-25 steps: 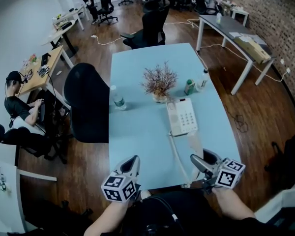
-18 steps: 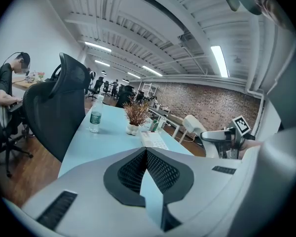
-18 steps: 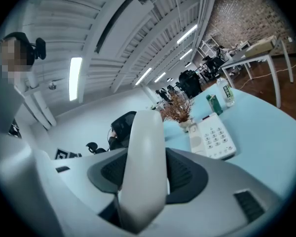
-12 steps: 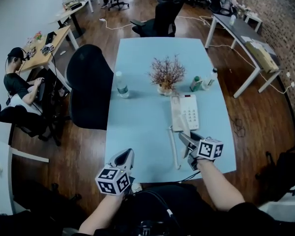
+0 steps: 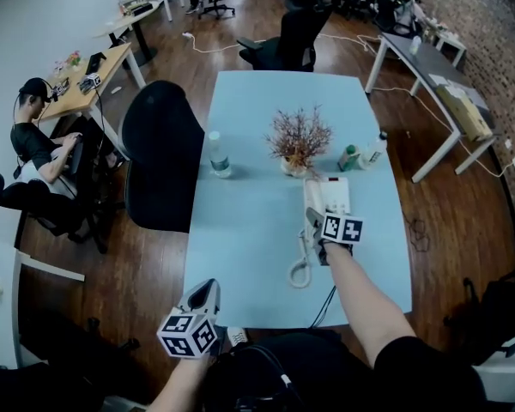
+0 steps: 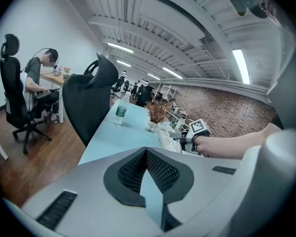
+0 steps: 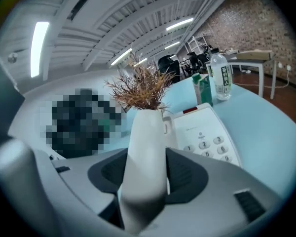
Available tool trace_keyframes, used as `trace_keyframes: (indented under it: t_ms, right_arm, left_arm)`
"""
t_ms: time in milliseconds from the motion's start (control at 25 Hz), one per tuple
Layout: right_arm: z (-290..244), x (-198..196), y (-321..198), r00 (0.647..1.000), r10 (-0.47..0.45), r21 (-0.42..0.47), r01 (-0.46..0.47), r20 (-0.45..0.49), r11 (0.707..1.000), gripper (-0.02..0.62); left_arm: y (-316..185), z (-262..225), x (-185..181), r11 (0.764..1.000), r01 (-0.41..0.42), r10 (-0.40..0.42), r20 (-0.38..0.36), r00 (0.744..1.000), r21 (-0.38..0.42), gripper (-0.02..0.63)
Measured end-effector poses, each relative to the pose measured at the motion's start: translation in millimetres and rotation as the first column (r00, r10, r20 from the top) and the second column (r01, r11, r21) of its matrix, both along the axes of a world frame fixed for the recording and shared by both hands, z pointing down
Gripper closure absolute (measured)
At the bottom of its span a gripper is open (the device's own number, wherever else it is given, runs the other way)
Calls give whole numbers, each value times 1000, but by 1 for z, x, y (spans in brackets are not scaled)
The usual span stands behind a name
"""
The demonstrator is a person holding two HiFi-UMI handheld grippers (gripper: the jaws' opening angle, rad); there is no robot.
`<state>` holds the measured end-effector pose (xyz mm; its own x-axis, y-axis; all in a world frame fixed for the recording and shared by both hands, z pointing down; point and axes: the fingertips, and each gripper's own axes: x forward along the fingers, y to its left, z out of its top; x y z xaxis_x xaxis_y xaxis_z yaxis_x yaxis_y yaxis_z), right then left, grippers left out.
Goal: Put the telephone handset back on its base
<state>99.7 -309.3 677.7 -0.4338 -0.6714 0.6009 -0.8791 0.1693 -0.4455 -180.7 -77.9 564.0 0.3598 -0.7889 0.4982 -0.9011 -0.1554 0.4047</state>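
Claw: left gripper (image 6: 146, 151) fills the foreground, fingertips together, nothing between them.
Straight ahead: dried plant (image 6: 157, 112) in a vase on a pale blue table (image 6: 113, 137).
Ahead, left: upright water bottle (image 6: 120, 111); black office chair (image 6: 91, 102) at the table's edge.
Ahead, right: right gripper (image 6: 176, 134) on an outstretched arm, at the telephone base (image 6: 167, 142).
Far left: person (image 6: 38, 75) seated at a desk.

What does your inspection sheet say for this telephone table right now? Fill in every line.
Surface: light blue table.
Job's things: handset gripped near telephone base; seating cannot be told.
Clutter: dried plant, water bottle, green carton, clear bottle.
Grippers: right gripper shut on handset; left gripper shut, empty, off the near edge.
Cables: coiled cord looped on table; dark cable at near edge.
Surroundings: black chair, seated person, brick wall.
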Motion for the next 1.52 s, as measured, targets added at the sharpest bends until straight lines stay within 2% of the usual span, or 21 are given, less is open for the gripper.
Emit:
trace_keyframes:
  t_ms: [120,440,640,840,1080,1160,1200,1280,1320,1400,1440,1520]
  right_arm:
    - [7,3,-21,993,17,-9,-18,-114,1000,364]
    - [27,9,-40,975,95,-57,-109,-202,992,364]
    - [34,4,-42,961,70,-60,-90,-267,994,360]
    - [30,2,-37,948,2,-56,-21,-319,998,333]
    - [-13,9,-21,947,9,53,8,-320,999,325]
    - [-36,4,-8,965,1,103,27,-264,994,327]
    - [-48,0,0,979,-15,126,41,-204,991,327]
    - [-74,-14,23,998,-67,168,66,-5,983,392]
    - [-89,-20,36,989,-90,183,67,121,981,427]
    - [-119,-20,63,933,-108,197,41,343,979,524]
    - [-132,-16,77,896,-105,197,20,431,980,593]
    - [-155,-10,106,781,-85,172,-28,619,985,595]
  left_arm:
    - [5,-1,-13,999,42,-42,8,999,-1,607]
    - [15,0,-32,994,104,-104,10,995,-12,607]
    - [18,1,-39,993,117,-117,19,993,-19,607]
    - [14,1,-37,994,106,-106,14,994,-16,607]
    - [8,-4,-20,999,47,-47,10,999,-2,607]
    - [7,-6,-14,1000,24,-24,10,1000,5,607]
    - [6,-7,-11,1000,11,-11,11,1000,8,607]
    - [5,-8,-2,1000,-22,21,15,1000,12,607]
    - [5,-8,3,999,-40,40,17,999,13,607]
    - [4,-10,14,996,-84,83,23,996,18,607]
    - [3,-11,20,994,-107,107,26,994,22,607]
    - [2,-16,33,988,-154,153,33,988,33,607]
